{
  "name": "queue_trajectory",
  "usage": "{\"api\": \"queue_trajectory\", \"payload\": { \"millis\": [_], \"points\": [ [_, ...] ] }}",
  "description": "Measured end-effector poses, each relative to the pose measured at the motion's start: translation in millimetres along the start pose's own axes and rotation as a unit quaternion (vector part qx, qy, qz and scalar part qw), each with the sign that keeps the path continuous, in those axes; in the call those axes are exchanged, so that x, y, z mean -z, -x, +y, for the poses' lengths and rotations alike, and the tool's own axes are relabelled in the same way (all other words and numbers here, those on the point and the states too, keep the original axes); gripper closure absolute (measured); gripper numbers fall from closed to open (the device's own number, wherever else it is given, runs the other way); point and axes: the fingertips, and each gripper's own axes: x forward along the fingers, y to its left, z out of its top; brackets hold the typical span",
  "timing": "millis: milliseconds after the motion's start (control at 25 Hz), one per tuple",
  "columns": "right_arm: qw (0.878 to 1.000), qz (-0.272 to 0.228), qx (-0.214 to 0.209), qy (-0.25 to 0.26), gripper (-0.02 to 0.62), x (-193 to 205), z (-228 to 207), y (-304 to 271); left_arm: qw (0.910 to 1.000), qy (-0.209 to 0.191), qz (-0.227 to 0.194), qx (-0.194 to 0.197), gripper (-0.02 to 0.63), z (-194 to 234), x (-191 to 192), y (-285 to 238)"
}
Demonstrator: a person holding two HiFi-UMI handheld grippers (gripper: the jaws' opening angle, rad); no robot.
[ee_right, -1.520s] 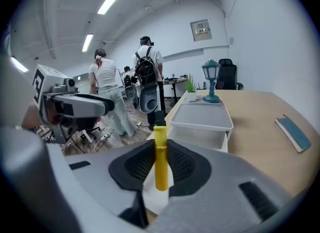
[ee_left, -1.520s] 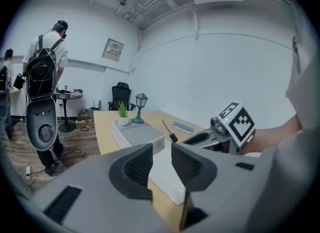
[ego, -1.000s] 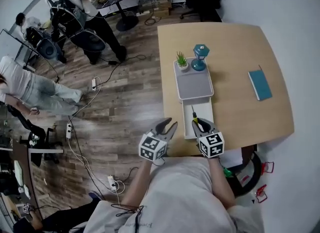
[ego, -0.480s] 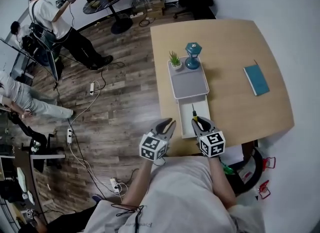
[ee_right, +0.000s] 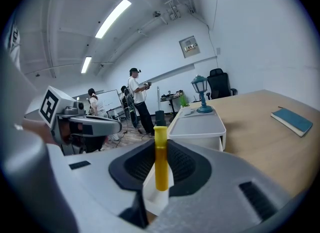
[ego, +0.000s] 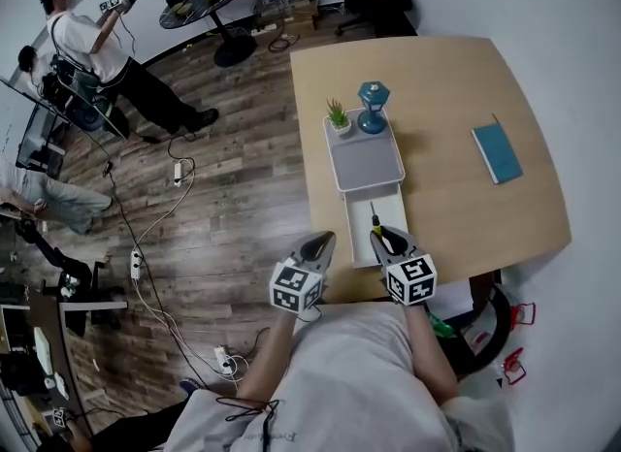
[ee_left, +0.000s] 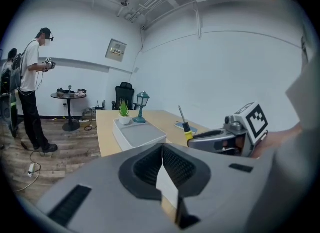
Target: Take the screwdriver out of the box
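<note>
Right tool (ee_right: pixel 161 146) pinches the yellow-handled screwdriver (ee_right: pixel 160 169) upright between its jaws, over the white drawer box (ego: pixel 393 208); left tool (ee_left: pixel 162 149) pressed together, empty.

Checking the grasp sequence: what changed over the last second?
The left gripper shut its jaws, which stood wide apart a second ago, with nothing between them. The right gripper kept its hold on the screwdriver. The box, plant and lamp stayed put on the table.
</note>
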Motion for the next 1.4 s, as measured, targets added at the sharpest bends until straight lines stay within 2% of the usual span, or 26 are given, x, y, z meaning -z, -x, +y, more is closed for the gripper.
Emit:
{"api": "queue_trajectory", "payload": {
  "millis": [400,680,1400],
  "points": [
    [1.000,-0.021,0.013,0.001,0.516,-4.8,-7.5,6.9,0.9997,0.005,-0.016,-0.018,0.601,5.8,-2.8,0.6],
    [0.999,-0.030,0.018,0.008,0.515,-3.5,-9.4,7.0,0.9998,0.004,-0.021,-0.001,0.601,0.0,-1.0,-1.8],
    [0.999,-0.030,0.019,0.004,0.517,-1.6,-9.6,8.4,0.9995,0.012,-0.031,-0.001,0.600,-1.2,-2.1,-1.0]
  ]
}}
